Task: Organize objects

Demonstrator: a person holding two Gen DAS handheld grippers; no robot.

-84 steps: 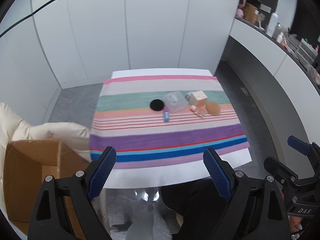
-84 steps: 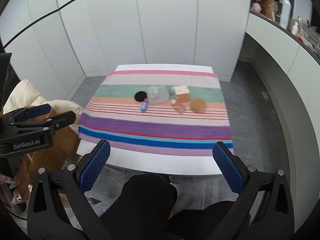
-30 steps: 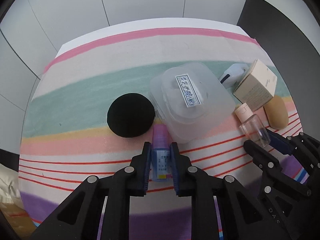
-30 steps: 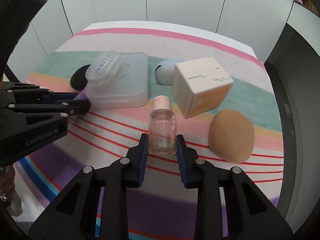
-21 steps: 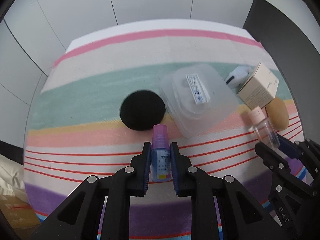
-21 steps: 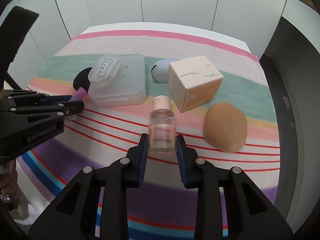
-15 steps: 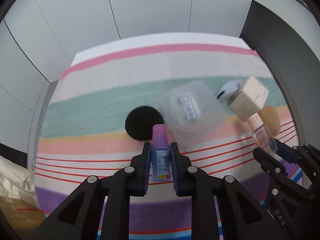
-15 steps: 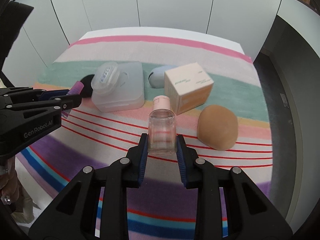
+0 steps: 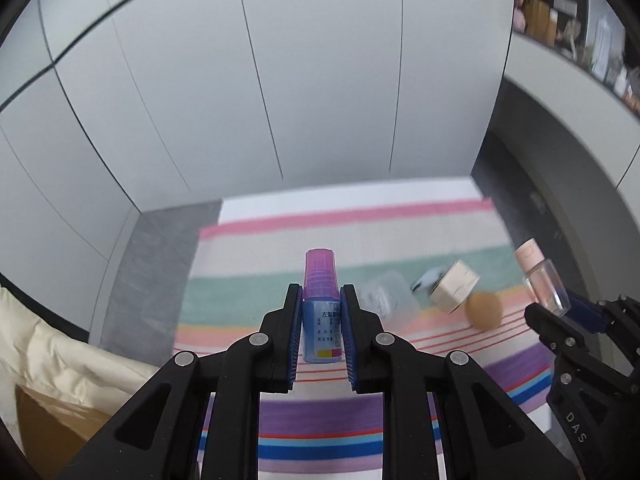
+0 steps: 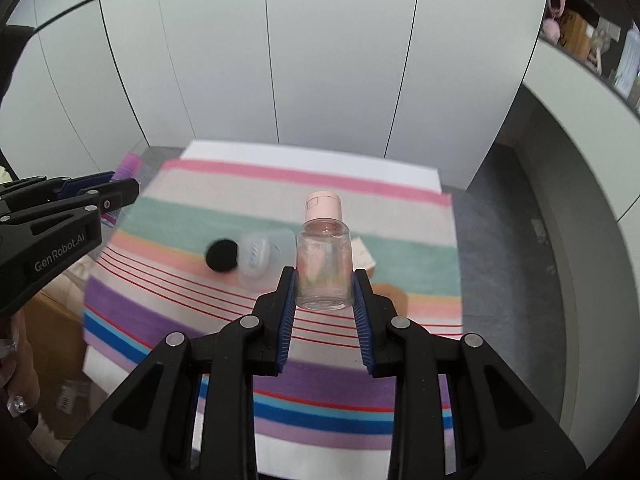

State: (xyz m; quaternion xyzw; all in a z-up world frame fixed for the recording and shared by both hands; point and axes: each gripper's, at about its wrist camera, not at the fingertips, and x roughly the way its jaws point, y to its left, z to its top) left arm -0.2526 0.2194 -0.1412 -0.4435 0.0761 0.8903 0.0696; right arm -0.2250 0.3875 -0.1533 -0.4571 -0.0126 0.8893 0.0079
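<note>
The small blue bottle with a purple cap (image 9: 321, 322) is being gripped upright between the pads of the left hand-held gripper (image 9: 320, 332), clear above the striped cloth (image 9: 360, 236) on the tabletop (image 10: 304, 150). The clear bottle with a pink cap (image 10: 323, 258) is being clamped in the same way by the right hand-held gripper (image 10: 324, 304), also held above the cloth. Left lying below are the black round pad (image 10: 221, 255), the translucent plastic case (image 10: 260, 258), the cream box (image 9: 454, 286) and the tan sponge (image 9: 485, 310).

Judged from this, a carry is being made, and it is best done by both grips being kept firm and both bottles being kept upright, so that neither slips along the pads. Each bottle is being pinched low on its body, so sudden swings are better avoided.

Both hand-held grippers are being pointed steeply downward and forward, side by side and well apart. A cardboard box (image 9: 52, 416) is being shown at the lower left, possibly the destination.
</note>
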